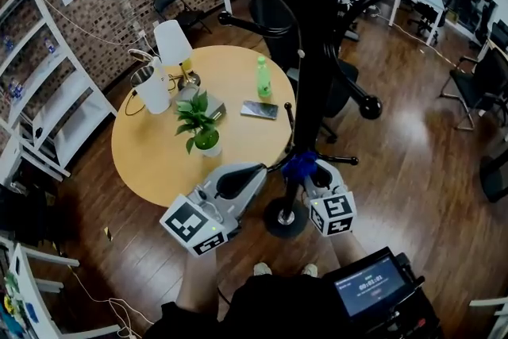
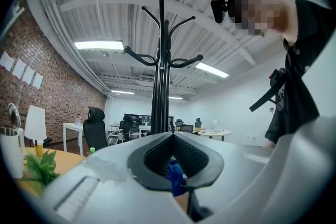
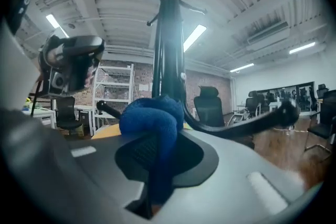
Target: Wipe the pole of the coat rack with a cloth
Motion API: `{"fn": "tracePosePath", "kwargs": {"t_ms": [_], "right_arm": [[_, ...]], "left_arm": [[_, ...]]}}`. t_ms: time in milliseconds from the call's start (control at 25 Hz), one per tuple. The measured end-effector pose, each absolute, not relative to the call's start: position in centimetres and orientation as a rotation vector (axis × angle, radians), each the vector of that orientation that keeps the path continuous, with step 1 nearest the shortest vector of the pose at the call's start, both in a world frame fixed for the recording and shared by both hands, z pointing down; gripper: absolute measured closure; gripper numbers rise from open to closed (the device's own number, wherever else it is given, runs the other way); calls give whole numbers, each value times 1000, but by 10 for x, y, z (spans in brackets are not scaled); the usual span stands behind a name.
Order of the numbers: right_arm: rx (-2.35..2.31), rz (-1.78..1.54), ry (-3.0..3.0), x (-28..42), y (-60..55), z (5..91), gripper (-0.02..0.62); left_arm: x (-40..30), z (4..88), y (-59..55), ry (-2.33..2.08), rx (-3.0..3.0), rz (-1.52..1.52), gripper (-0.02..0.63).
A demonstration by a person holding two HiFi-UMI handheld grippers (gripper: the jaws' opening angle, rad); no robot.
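Note:
The black coat rack pole [image 1: 317, 52] rises up the middle of the head view from its round base [image 1: 286, 218] on the floor. A blue cloth [image 1: 300, 164] is bunched against the pole low down. My right gripper [image 1: 308, 172] is shut on it, and in the right gripper view the cloth [image 3: 152, 123] bulges over the jaw tips just in front of the pole [image 3: 170, 50]. My left gripper [image 1: 258, 172] lies just left of the pole, its jaws meeting at the tips [image 2: 172, 136]. A scrap of blue cloth [image 2: 176, 176] shows through the gap behind them.
A round wooden table [image 1: 151, 155] stands left of the rack with a potted plant [image 1: 198, 123], green bottle [image 1: 263, 77], phone [image 1: 259, 109], lamp [image 1: 173, 44] and kettle [image 1: 151, 87]. White shelves [image 1: 40, 91] are at left, office chairs [image 1: 476, 83] at right. A screen device [image 1: 373, 286] hangs below.

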State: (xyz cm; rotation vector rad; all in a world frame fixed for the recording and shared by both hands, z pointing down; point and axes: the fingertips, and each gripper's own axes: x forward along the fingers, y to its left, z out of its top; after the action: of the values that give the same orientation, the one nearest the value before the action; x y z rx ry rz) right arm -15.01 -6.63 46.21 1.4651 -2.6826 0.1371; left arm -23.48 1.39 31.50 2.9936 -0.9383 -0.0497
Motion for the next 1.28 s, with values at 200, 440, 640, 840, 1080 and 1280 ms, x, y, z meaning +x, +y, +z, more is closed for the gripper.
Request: {"fn": "tracePosePath", "kwargs": {"t_ms": [200,440,640,840,1080,1280], "right_arm": [[1474,234,-2655,-152,-68,483,545],[1490,239,-2677,-153,-65,452,545],[1562,71,-2864,-154,-64,344,545],[1604,-169,-3033,-152,-62,228,545],[1641,-423,-3075,-149,-57,143,543],[1730,-469,-3001,-146,-49,166,543]], "left_arm": [[-244,324,15,-946,2971,-41,604],[-247,317,17,-939,2993,-60,604],[-252,303,12,-949,3023,-110,604],[-259,290,11,-956,3052,-151,604],[-277,284,11,-975,3061,-199,604],[-299,300,1,-990,3004,-246,604]]}}
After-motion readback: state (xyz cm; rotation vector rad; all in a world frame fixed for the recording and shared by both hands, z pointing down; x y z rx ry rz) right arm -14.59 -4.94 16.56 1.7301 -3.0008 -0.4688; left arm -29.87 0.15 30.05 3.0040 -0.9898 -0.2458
